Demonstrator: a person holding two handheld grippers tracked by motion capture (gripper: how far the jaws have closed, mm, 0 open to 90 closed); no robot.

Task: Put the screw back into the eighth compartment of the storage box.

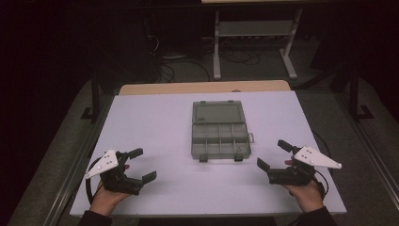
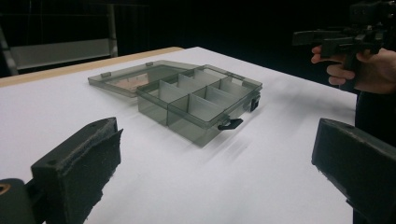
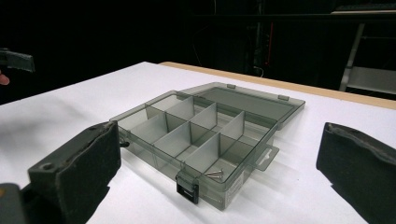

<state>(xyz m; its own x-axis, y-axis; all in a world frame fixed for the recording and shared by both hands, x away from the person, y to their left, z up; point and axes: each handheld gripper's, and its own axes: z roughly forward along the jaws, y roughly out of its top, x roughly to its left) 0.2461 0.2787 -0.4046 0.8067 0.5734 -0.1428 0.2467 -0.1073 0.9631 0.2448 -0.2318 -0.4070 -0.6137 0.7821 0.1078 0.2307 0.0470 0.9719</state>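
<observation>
A smoky transparent organizer box (image 1: 220, 140) lies in the middle of the white table (image 1: 155, 117), its lid (image 1: 217, 113) folded open flat toward the far side. Dividers split it into several compartments. In the right gripper view, two small screws (image 3: 215, 173) lie in the box's (image 3: 187, 133) nearest corner compartment; the other compartments look empty. My left gripper (image 1: 143, 165) hovers open near the front left, apart from the box (image 2: 201, 105). My right gripper (image 1: 273, 154) is open at the front right, also apart from it. Nothing sits between either pair of jaws.
A strip of bare wood (image 1: 202, 87) borders the table's far edge. Beyond it, a white metal desk frame (image 1: 254, 42) and cables (image 1: 183, 66) sit on the dark floor. Two black latches (image 1: 221, 158) stick out from the box's near side.
</observation>
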